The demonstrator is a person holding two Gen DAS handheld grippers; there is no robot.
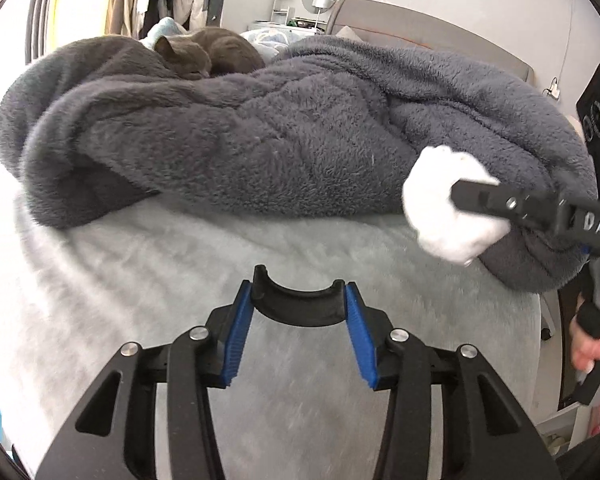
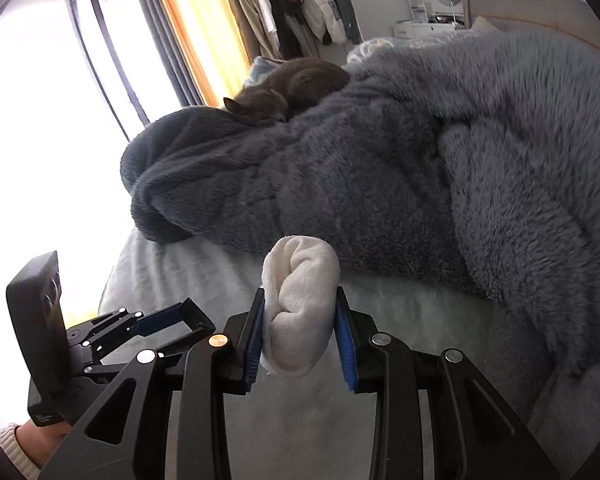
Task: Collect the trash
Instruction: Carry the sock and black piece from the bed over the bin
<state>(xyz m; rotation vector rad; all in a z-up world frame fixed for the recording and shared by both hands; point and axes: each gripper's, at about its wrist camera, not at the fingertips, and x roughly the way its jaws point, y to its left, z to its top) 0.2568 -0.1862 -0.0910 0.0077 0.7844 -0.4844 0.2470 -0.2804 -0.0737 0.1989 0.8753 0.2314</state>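
We are over a bed whose pale sheet is half covered by a heaped grey fleece blanket, with a grey cat curled on its far side, well apart from both tools. Against the blanket's near fold sits our right gripper, pinching a balled white cloth between its blue pads, one pad flat on each flank. The wad's long axis stands upright between the jaws, bulging above the pad tips and sagging a little below them, and it looks clear of the sheet. Our left gripper hangs over bare sheet with its jaws drawn in around a black curved piece; whether the pads truly press on it we cannot tell. From the left claw the cloth lies off to the right and further forward, so the right hand already owns it. No bin or bag shows in either view, so we judge the carry-off direction still open.
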